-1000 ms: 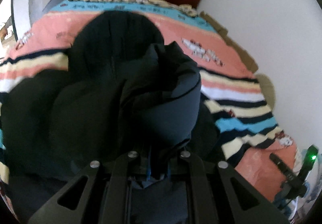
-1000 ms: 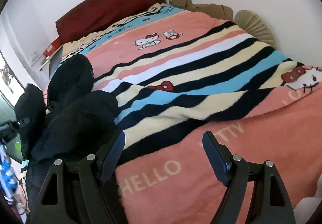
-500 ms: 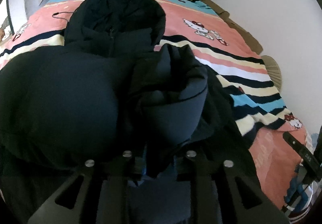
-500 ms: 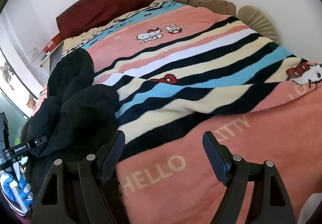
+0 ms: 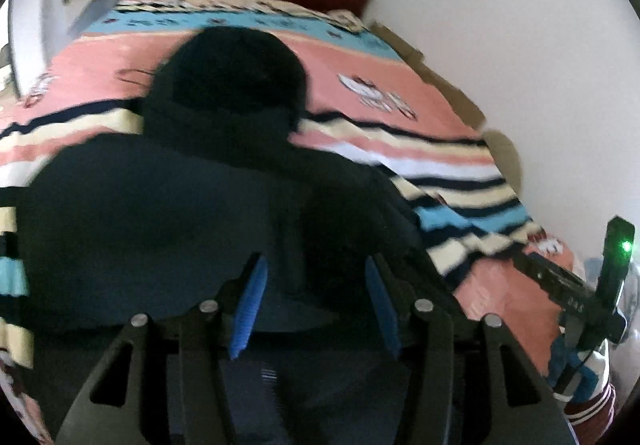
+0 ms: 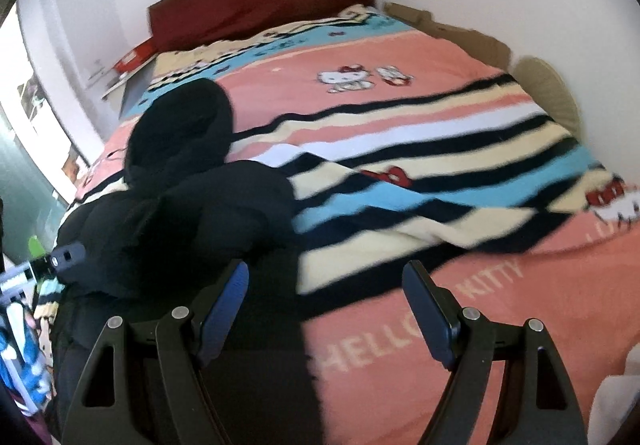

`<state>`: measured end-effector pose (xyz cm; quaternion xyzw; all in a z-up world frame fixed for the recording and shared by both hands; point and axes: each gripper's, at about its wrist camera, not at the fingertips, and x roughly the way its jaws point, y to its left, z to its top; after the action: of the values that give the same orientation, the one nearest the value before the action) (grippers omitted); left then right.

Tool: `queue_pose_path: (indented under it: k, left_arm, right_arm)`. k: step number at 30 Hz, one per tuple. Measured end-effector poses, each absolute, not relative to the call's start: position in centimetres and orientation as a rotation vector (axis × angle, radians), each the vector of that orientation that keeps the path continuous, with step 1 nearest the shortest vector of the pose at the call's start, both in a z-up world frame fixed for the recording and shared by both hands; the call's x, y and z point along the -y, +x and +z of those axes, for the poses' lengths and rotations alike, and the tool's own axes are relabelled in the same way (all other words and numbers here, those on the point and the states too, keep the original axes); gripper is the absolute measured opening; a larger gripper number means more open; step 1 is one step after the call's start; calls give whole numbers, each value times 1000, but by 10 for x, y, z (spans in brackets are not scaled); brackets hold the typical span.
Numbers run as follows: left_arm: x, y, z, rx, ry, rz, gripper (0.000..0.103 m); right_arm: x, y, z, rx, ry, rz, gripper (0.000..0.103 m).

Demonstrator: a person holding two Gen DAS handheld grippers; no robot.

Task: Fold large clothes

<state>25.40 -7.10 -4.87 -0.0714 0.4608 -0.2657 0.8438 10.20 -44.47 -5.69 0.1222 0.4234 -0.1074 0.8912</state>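
Note:
A large dark hooded jacket (image 5: 160,213) lies on the left side of the bed, with its hood (image 5: 232,85) pointing toward the headboard. My left gripper (image 5: 314,265) hovers over the jacket's lower body. Its jaws are opening, the blue pads (image 5: 248,309) stand apart, and no cloth is pinched between them. In the right wrist view the jacket (image 6: 208,213) sits at the left. My right gripper (image 6: 326,273) is open and empty above the jacket's right edge, where it meets the blanket.
A striped cartoon-print blanket (image 6: 440,149) covers the bed. A dark red headboard (image 6: 260,5) stands at the far end. Flattened cardboard (image 6: 460,33) and a round fan (image 6: 548,93) lean against the right wall. A shelf with a red box (image 6: 132,59) is at the far left.
The left gripper let go of the bunched jacket fold and its jaws spread; the fold now lies flat on the jacket. The right gripper shifted left, over the jacket's edge.

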Motion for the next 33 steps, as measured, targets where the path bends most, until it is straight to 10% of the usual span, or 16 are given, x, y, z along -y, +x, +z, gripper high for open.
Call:
queue_pose_path:
  k: [11,33]
  left_arm:
    - [-65,338,-71,-928,-109,-274,50]
    - [-35,337,-151,-999,-16,-231,51]
  right_arm:
    - [299,227,-52,-896,65,16,79]
    - [272,280,-157,-1077,13,58,81]
